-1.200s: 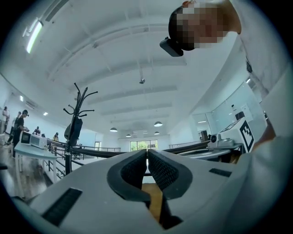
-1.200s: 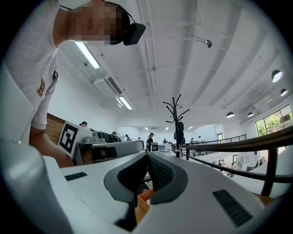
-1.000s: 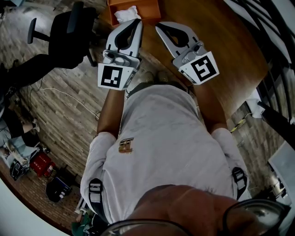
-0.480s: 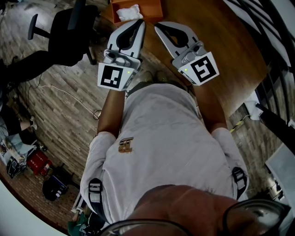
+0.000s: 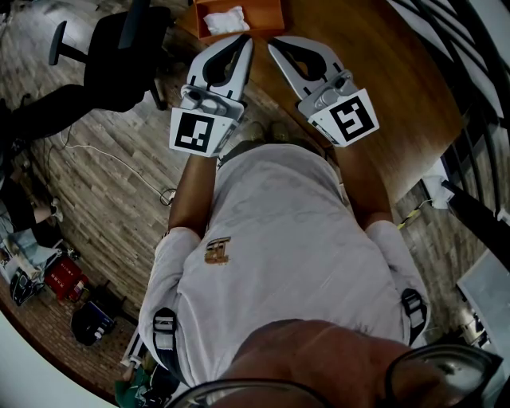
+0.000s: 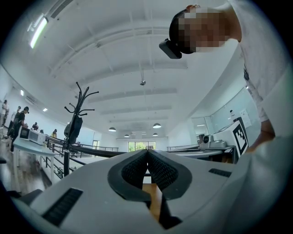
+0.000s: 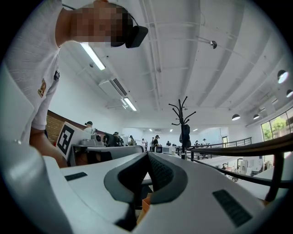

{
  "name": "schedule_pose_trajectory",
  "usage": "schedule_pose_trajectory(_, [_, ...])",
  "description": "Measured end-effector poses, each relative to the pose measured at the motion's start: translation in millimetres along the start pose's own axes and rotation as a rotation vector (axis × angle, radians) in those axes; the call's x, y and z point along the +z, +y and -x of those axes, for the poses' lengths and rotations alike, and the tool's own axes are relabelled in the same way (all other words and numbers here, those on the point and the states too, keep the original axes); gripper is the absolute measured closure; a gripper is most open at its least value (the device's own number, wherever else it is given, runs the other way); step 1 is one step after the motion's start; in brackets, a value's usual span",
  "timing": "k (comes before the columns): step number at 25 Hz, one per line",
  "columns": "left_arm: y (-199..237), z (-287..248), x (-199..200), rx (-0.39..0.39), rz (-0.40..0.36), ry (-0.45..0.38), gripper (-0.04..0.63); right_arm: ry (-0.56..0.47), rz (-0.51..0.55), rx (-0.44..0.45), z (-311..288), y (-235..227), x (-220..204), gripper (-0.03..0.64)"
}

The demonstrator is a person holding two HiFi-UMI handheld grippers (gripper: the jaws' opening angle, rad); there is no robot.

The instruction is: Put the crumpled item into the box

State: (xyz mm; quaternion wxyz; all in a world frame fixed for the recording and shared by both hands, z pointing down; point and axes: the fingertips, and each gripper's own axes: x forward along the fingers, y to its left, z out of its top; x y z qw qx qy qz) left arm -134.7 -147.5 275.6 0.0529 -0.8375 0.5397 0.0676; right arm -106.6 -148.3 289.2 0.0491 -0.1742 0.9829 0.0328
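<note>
An orange box stands on the wooden table at the top of the head view, and a white crumpled item lies inside it. My left gripper is shut and holds nothing; its tip is just short of the box's near edge. Beside it my right gripper is also shut and empty, pointing toward the box. In the left gripper view the left gripper has its dark pads pressed together. The right gripper shows the same in the right gripper view, with an orange sliver below the pads.
A black office chair stands on the plank floor to the left of the table. Bags and small items lie on the floor at far left. The person's torso fills the middle of the head view. A coat stand and railings show beyond.
The box with the crumpled item has slid slightly upward in the head view. Both grippers keep nearly the same place and stay shut.
</note>
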Motion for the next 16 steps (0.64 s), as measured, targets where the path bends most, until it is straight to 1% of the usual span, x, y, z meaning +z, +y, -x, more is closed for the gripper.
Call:
schedule_pose_trajectory(10, [2, 8, -1, 0.006, 0.003, 0.010, 0.575, -0.007, 0.000, 0.002, -2, 4, 1, 0.584])
schedule_pose_trajectory(13, [3, 10, -2, 0.006, 0.004, 0.011, 0.575, -0.034, 0.003, 0.000, -6, 5, 6, 0.584])
schedule_pose_trajectory(16, [3, 12, -1, 0.005, 0.004, 0.012, 0.575, -0.036, 0.006, 0.003, -7, 6, 7, 0.584])
